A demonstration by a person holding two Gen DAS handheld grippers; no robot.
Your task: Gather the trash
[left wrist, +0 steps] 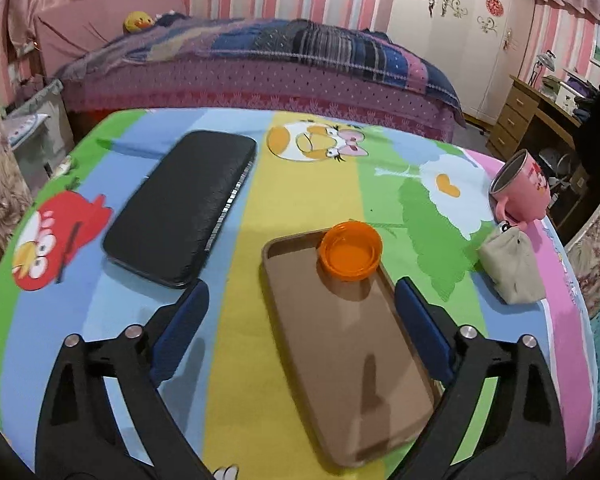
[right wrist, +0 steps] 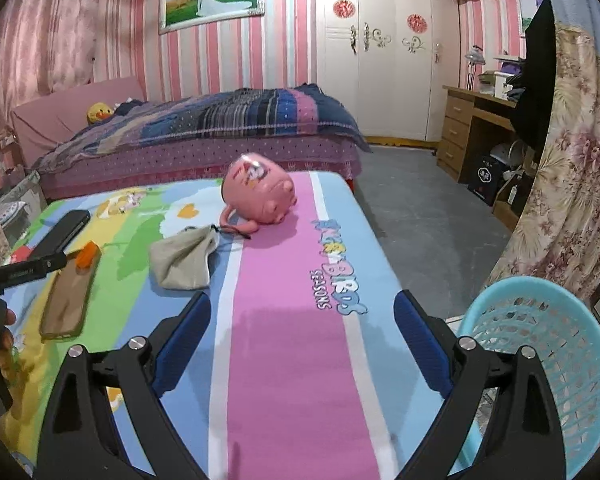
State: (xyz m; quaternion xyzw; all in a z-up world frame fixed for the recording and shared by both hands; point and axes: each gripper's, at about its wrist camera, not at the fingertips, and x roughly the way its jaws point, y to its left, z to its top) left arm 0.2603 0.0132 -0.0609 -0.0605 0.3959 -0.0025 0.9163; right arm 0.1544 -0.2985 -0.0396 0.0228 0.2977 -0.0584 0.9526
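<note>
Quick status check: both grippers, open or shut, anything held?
Left gripper: open, holding nothing, over the brown tray.
Right gripper: open, holding nothing, over the tablecloth.

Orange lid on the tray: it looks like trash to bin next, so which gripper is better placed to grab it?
Left, probably. The left gripper is open with the orange lid just ahead on the tray. The right gripper faces bare cloth beside the basket.

Orange lid sitting upside down, hollow up, at far end of brown tray. Crumpled beige cloth bag lying nr tipped pink mug. Light-blue mesh basket standing beside table edge, rt side.
</note>
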